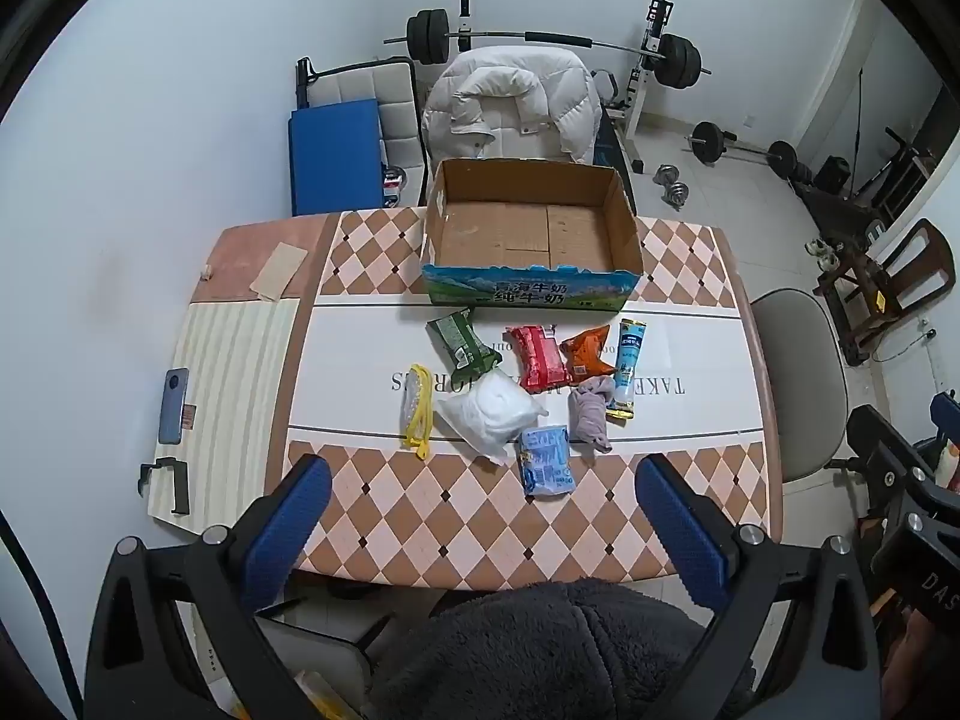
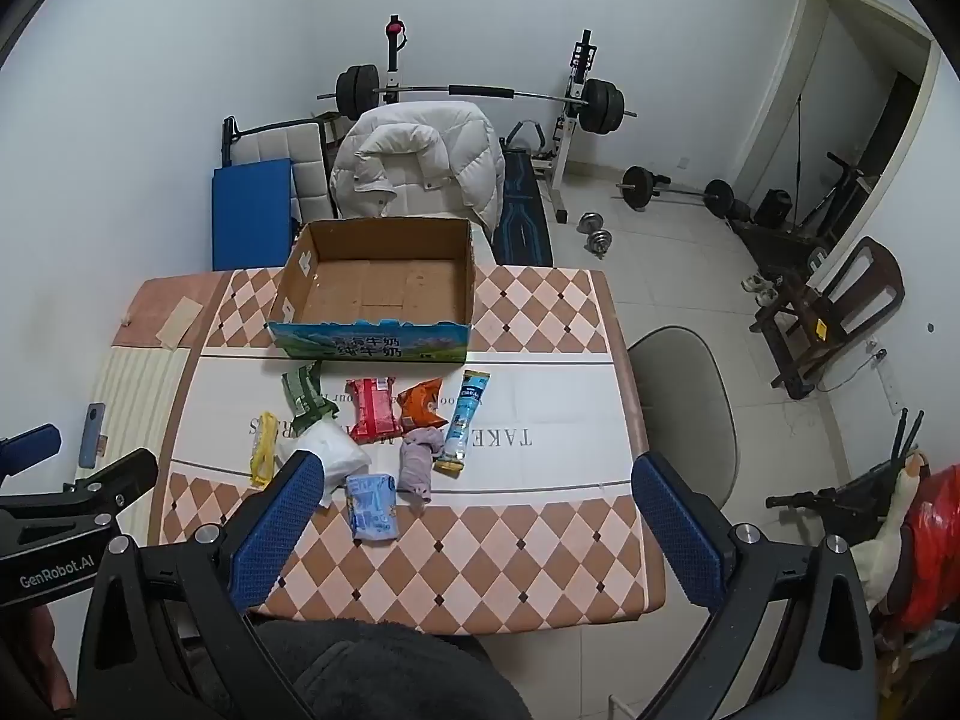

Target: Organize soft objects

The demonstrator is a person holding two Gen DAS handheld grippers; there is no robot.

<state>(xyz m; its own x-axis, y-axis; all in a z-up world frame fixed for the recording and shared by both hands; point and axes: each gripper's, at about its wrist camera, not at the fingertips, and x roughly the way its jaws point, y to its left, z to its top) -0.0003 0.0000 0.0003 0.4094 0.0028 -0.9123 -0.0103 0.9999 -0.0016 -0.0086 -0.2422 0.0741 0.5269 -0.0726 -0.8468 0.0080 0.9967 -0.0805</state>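
An empty cardboard box (image 1: pixel 624 222) (image 2: pixel 468 276) stands at the far side of the table. In front of it lie a green packet (image 1: pixel 461 341) (image 2: pixel 305 397), a red packet (image 1: pixel 540 357) (image 2: pixel 372 408), an orange packet (image 1: pixel 589 351) (image 2: pixel 422 403), a light blue tube pouch (image 1: pixel 627 369) (image 2: pixel 465 420), a grey cloth (image 1: pixel 591 411) (image 2: pixel 418 463), a white bag (image 1: pixel 489 411) (image 2: pixel 339 453), a blue tissue pack (image 1: pixel 545 459) (image 2: pixel 373 507) and a yellow-edged clear bag (image 1: pixel 417 411) (image 2: pixel 264 447). My left gripper (image 1: pixel 480 516) and right gripper (image 2: pixel 477 522) are open and empty above the near table edge.
The checkered table (image 1: pixel 480 522) (image 2: pixel 510 552) has a phone (image 1: pixel 174 405) on a mat at its left. A grey chair (image 1: pixel 804 372) (image 2: pixel 690 396) stands at the right, a chair with a white jacket (image 1: pixel 510 108) (image 2: pixel 420 162) behind the box. Gym weights fill the far floor.
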